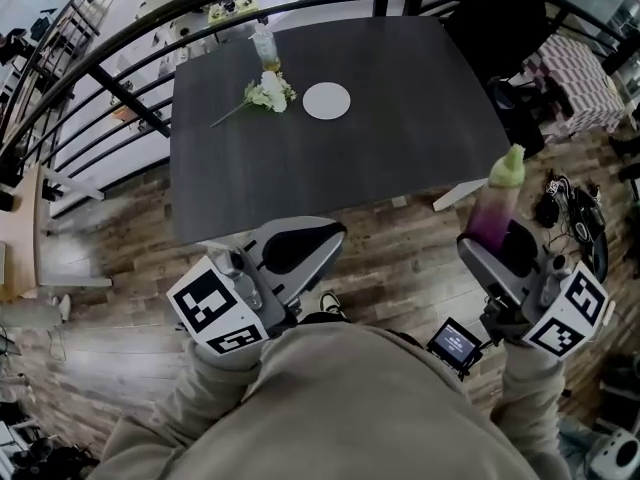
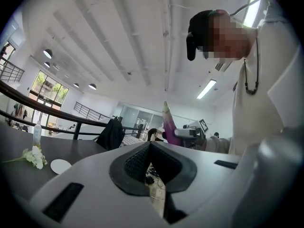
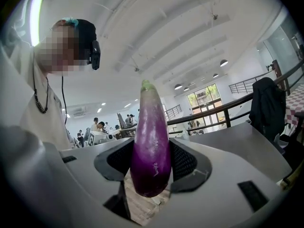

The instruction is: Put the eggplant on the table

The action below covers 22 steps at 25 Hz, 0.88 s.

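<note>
A long purple eggplant [image 1: 495, 208] with a green cap stands upright in my right gripper [image 1: 497, 251], whose jaws are shut on its lower part. In the right gripper view the eggplant [image 3: 151, 146] fills the gap between the black pads of that gripper [image 3: 151, 167]. It hangs over the wooden floor, off the near right corner of the dark grey table [image 1: 400, 138]. My left gripper [image 1: 298, 250] is at the table's near edge, its pads meeting with nothing between them. From the left gripper [image 2: 151, 161] view, the eggplant [image 2: 170, 127] shows to the right, beyond the jaws.
On the table's far side lie a white round disc [image 1: 327, 100], a white flower sprig [image 1: 265, 93] and a small bottle [image 1: 265, 46]. A black railing [image 1: 120, 38] curves behind it. A chair with dark cloth [image 1: 500, 28] stands far right; cables [image 1: 570, 208] litter the floor.
</note>
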### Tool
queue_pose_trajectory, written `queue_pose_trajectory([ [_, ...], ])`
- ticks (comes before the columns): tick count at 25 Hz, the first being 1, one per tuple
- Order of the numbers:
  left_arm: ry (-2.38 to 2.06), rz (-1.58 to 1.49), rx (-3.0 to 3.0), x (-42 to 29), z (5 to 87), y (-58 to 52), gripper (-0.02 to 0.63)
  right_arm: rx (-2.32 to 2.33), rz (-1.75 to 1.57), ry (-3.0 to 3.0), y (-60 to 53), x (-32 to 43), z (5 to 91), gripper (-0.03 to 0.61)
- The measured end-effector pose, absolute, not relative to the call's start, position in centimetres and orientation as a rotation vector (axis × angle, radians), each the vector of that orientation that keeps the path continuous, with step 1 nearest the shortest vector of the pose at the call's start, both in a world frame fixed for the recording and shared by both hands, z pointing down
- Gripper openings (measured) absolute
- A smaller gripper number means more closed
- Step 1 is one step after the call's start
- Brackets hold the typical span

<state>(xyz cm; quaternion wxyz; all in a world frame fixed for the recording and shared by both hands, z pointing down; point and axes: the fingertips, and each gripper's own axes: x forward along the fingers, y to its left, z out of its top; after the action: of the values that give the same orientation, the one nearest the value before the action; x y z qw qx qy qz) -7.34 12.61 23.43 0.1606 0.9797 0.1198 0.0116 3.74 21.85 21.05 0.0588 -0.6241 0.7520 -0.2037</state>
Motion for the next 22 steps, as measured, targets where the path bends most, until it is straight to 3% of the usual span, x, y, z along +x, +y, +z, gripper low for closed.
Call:
queue_pose_trajectory([
  [22,0.025,0.026,2.796,-3.3,23.3,7.8,0.005,-1.527,-0.667,2.484,11.0,10.2,20.8,0.227],
])
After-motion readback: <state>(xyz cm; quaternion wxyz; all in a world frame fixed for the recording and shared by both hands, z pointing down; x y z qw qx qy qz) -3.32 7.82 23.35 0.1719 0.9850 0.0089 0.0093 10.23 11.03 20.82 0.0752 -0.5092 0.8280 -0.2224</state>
